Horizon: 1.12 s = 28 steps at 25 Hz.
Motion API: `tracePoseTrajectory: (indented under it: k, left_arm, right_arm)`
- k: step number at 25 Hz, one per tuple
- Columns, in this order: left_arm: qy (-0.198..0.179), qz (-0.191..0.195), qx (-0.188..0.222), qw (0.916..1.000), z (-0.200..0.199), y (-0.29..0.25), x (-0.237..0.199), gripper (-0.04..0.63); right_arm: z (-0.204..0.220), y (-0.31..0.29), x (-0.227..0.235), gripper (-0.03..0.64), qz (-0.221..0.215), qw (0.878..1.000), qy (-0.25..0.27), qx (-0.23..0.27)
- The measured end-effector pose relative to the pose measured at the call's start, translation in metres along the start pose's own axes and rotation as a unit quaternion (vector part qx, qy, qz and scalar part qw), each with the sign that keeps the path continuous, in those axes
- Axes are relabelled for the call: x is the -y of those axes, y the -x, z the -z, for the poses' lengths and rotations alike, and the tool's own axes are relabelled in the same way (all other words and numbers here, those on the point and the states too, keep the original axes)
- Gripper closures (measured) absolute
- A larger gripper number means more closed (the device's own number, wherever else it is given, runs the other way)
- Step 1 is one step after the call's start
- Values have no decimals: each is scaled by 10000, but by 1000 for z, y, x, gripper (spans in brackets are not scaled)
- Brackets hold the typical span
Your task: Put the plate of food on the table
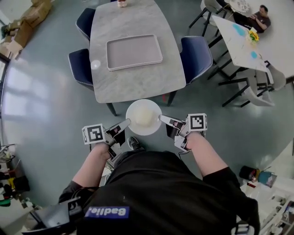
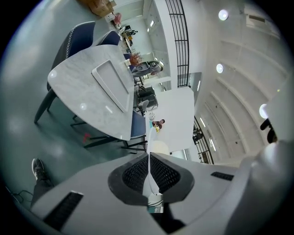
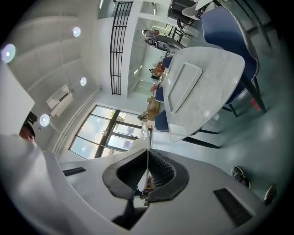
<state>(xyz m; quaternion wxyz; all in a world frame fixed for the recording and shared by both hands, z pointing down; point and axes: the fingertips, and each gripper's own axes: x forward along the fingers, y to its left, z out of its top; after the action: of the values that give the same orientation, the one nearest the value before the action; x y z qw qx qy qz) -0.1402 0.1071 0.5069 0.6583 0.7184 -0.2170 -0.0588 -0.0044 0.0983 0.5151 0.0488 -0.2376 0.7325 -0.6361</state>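
Near the counter [image 1: 133, 85], the left gripper [image 1: 125, 123] and right gripper [image 1: 163, 119] each pinch the plate [image 1: 144, 117] rim. Best to keep it flat and move both together.

We are in a large, open dining hall or canteen-style lounge rather than a home. We see a marble-topped table [image 1: 133, 85] flanked by blue upholstered chairs [image 1: 196, 57], a white table [image 1: 236, 43] where a person [image 1: 259, 18] sits, a polished grey floor [image 1: 46, 110], a high ceiling [image 2: 243, 59] with round lights [image 2: 223, 15], tall windows [image 3: 92, 140], a black railing [image 2: 179, 46] and cardboard boxes [image 1: 34, 13] at the edge.
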Motion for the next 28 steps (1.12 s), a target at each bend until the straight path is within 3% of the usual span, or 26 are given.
tracePoseTrajectory:
  k: [4, 10, 28]
  left_arm:
    - [-214, -18, -191, 9996, -38, -3, 3, 578]
    - [-150, 51, -202, 9997, -77, -19, 13, 578]
    - [197, -201, 737, 9969, -145, -102, -3, 578]
  right_arm:
    - [-27, -20, -6, 598, 49, 9998, 29, 185]
    - [-67, -35, -14, 598, 14, 9998, 98, 197]
    - [-189, -48, 23, 598, -268, 9976, 123, -631]
